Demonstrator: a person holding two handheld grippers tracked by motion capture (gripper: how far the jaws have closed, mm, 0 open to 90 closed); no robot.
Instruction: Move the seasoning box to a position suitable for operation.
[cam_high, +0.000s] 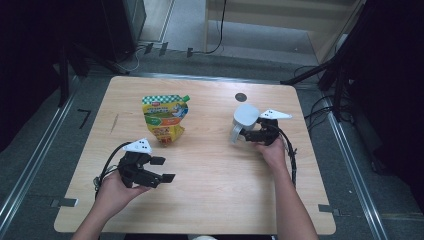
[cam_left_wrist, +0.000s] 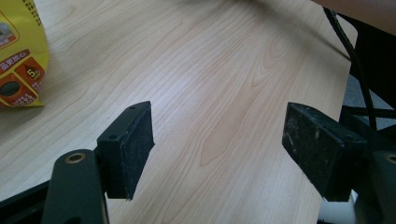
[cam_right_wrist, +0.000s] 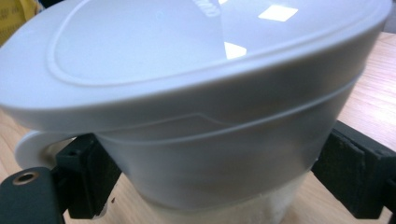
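Right gripper view: white lidded container (cam_right_wrist: 201, 93) is seen between the right tongs (cam_right_wrist: 212, 186), black pads (cam_right_wrist: 348, 170) laid against both sides of its wall. Whether the pads are pressing or merely touching cannot be told. In the high view the container is found at the right of the desk (cam_high: 210, 170), about mid-depth, low over the wood or on it; contact with the wood cannot be made out.

Step judged: container being set down or let go at the right side. Next move: tongs to be spread clear of the wall and drawn back toward the near edge without tipping the container.

Left tongs (cam_left_wrist: 219, 140) are held wide open, nothing between them, near left of the desk. A yellow pouch (cam_high: 164, 117) is stood left of centre, untouched.

Materials: container lid smooth, glossy, rounded plastic with a raised rim line; body below it translucent and tapered; a small loop handle at one side. Pouch soft printed film, green-checked top, corner spout. Desk pale wood grain, matt.
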